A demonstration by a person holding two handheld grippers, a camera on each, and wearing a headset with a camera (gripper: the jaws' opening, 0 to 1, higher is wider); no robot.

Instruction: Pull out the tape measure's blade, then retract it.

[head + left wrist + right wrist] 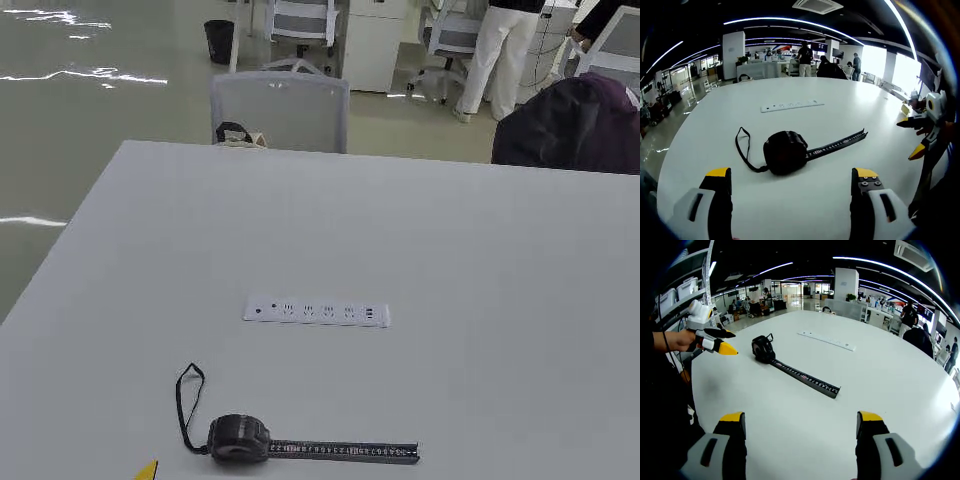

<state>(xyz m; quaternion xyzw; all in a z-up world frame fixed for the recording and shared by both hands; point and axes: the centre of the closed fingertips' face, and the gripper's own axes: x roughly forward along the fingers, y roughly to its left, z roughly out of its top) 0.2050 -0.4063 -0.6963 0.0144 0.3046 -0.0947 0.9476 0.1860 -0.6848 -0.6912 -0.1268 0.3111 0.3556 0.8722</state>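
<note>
White table point(500, 290) holds extended tape measure point(240, 438); left claw point(792, 173), right claw point(800, 416) both released.

The left gripper point(791, 173) held its jaws wide apart, gripping nothing. The right gripper point(800, 416), well off to its right, was equally spread and empty.

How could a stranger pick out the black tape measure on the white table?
Start from the large white table and its flat white power strip. Nearer the person than the strip lies the black round-bodied tape measure. Unlike the strip, it has a dark blade pulled out and a black loop strap.
</note>
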